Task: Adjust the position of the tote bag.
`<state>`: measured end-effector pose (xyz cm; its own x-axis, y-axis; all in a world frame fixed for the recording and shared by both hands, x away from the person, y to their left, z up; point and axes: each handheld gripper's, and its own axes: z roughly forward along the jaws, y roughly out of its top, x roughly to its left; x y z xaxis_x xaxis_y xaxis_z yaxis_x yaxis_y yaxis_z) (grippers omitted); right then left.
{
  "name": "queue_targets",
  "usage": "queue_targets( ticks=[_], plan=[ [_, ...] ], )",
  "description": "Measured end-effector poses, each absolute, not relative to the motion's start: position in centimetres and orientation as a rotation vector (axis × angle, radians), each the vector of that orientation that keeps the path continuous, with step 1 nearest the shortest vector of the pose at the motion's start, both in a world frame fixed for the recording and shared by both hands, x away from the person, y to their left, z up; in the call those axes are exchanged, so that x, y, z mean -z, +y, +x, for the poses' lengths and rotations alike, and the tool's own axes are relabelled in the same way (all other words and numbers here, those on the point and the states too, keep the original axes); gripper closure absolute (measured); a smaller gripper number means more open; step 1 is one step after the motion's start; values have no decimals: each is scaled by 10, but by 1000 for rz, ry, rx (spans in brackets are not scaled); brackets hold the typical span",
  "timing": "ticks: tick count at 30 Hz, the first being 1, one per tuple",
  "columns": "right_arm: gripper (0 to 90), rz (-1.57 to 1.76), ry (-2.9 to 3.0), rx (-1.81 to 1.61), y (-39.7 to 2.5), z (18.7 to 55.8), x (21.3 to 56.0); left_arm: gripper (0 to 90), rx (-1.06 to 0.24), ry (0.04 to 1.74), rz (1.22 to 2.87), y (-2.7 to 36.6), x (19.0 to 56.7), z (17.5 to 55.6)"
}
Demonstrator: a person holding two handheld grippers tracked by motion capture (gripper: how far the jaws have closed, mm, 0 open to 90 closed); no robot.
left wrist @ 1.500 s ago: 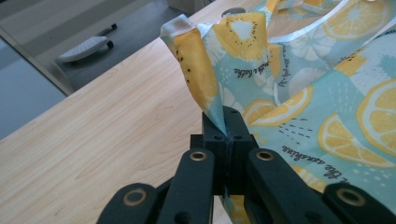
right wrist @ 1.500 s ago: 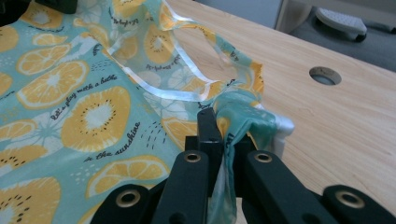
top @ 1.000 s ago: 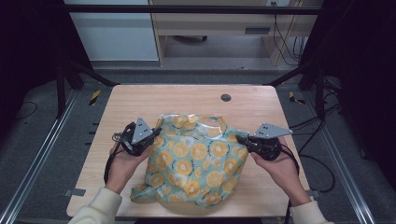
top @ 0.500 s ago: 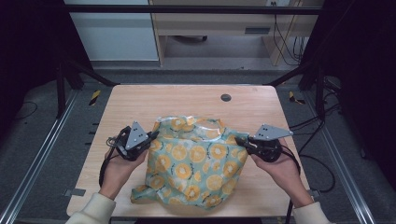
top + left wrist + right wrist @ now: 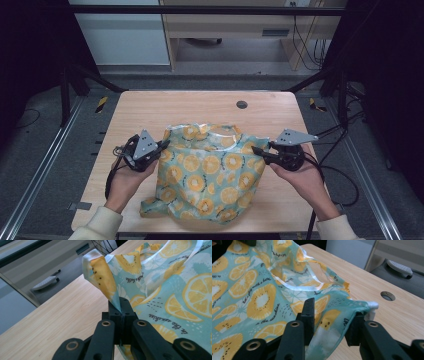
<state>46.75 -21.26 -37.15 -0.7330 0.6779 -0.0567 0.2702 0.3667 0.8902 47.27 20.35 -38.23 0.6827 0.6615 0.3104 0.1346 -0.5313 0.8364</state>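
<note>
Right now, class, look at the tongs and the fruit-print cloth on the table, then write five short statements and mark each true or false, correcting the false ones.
1. The left tongs are shut on an edge of the cloth. True.
2. The right tongs are clamped tight on the cloth. False: their jaws stand apart, with a cloth corner lying between them.
3. The cloth is printed with orange and lemon slices on light blue. True.
4. The cloth hangs fully in the air. False: most of it lies on the wooden table.
5. A round hole sits in the table beyond the cloth. True.
</note>
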Motion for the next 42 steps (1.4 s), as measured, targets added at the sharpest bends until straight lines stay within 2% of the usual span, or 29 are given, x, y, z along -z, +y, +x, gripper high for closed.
queue_targets(
  ticks=[7, 14, 17, 27, 42],
  plan=[
    [574, 845, 2194, -1356, -212, 471, 360, 900, -795, 595, 2039, 200, 376, 474],
    [839, 807, 2195, -1345, -211, 470, 349, 900, -798, 596, 2017, 201, 371, 472],
    [878, 785, 2178, -1350, -215, 466, 348, 900, -802, 604, 2013, 205, 371, 470],
    [892, 682, 2172, -1339, -219, 438, 356, 900, -783, 598, 2012, 211, 376, 455],
    [893, 601, 2192, -1346, -214, 399, 372, 900, -760, 605, 1960, 224, 393, 413]
  ],
)
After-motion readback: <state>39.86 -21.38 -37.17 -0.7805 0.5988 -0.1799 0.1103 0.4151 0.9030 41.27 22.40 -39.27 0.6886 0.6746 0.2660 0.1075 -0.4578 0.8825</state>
